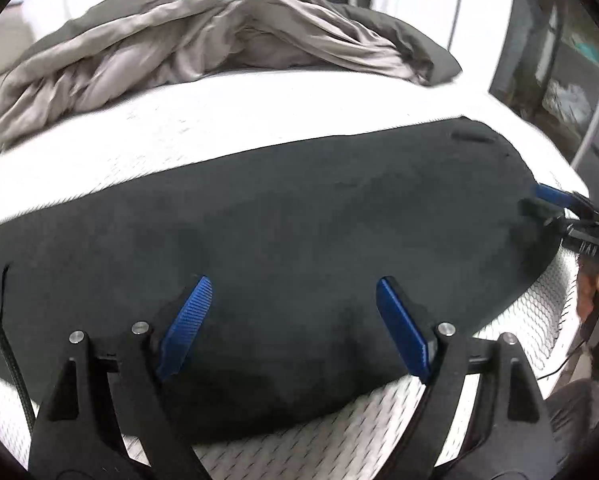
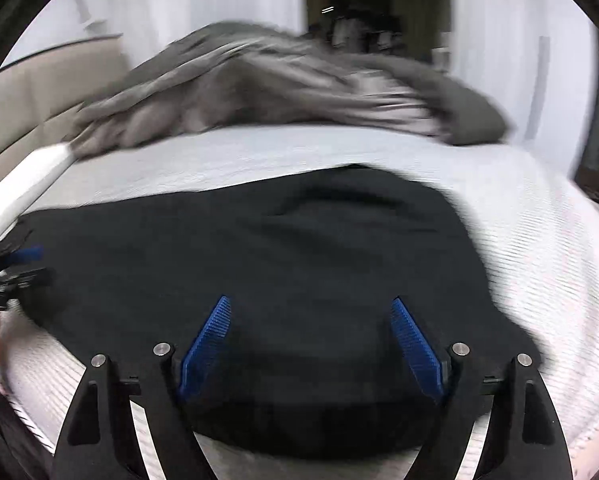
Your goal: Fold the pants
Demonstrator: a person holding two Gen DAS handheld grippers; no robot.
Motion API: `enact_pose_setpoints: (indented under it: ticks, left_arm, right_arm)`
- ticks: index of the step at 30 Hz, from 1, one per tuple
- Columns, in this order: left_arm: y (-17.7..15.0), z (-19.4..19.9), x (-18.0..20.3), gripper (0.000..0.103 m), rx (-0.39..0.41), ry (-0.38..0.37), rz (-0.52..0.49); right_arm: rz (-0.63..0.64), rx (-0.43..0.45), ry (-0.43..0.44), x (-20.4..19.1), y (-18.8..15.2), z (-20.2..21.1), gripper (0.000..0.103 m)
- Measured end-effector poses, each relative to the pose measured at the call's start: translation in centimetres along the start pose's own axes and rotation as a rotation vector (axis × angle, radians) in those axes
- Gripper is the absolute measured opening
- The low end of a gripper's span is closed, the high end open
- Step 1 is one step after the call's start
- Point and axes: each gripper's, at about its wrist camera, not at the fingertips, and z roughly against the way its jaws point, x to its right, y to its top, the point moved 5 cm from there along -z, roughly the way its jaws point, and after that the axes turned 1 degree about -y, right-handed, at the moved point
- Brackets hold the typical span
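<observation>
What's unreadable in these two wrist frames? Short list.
- Pants folds and layers: both views, fabric uniformly black and motion-blurred.
- Pants' near edge: both views, partly hidden behind each tool's own fingers.
- Right tool: left wrist view, smeared at the right edge; its own view shows the pads apart.
- Left tool: right wrist view, blurred and cut off at the left edge.
- Grey bedding: right wrist view, blurred.
- Dark shelf contents: left wrist view, small and distorted.

One pair of black pants (image 1: 283,216) lies on one white bed (image 1: 219,120). One crumpled grey blanket (image 1: 203,32) sits on the bed behind the pants. Two tools are present: the left tool (image 1: 293,292) and the right tool (image 2: 311,312), each with two blue-padded fingers.
</observation>
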Motion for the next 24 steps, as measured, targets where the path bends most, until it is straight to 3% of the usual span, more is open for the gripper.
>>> enact_pose_setpoints:
  ticks: [2, 4, 6, 8, 12, 13, 16, 18, 21, 24]
  left_arm:
    - [0.2, -1.7, 0.9, 0.083, -0.036, 0.025, -0.041]
    - [-0.5, -4.1, 0.6, 0.083, -0.114, 0.071, -0.06]
    - [-0.9, -4.8, 0.0, 0.084, -0.132, 0.037, -0.016]
    - [-1.2, -4.3, -1.4, 0.085, -0.129, 0.03, 0.018]
    - [-2.6, -2.9, -4.8, 0.086, -0.117, 0.072, 0.058]
    - [-2.9, -2.5, -5.4, 0.086, -0.113, 0.071, 0.076]
    - [-2.9, -1.4, -6.1, 0.086, -0.095, 0.108, 0.103]
    - [-2.7, -0.4, -5.9, 0.084, -0.065, 0.145, 0.11]
    - [-0.4, 0.5, -4.7, 0.084, -0.007, 0.105, 0.122]
    - [2.2, -0.3, -2.8, 0.084, -0.029, 0.118, 0.07]
  right_arm:
    - [0.085, -0.088, 0.058, -4.4, -0.2, -3.1, 0.085]
    - [0.19, -0.139, 0.026, -6.6, -0.6, -5.5, 0.085]
    - [0.253, -0.138, 0.006, -7.0, -0.8, -6.0, 0.085]
    - [0.254, -0.118, -0.005, -5.4, -0.8, -5.1, 0.085]
    - [0.166, -0.083, -0.319, 5.0, -2.0, -3.6, 0.086]
    - [0.104, -0.08, -0.332, 7.0, -2.6, -3.1, 0.086]
    - [-0.051, -0.06, -0.248, 10.2, -2.8, -2.2, 0.089]
    - [-0.049, -0.045, -0.267, 9.6, -2.4, -1.2, 0.089]
    - [-0.029, -0.008, -0.208, 6.2, -0.7, -0.3, 0.089]
    - [0.013, -0.013, -0.108, 1.4, 1.9, -2.1, 0.089]
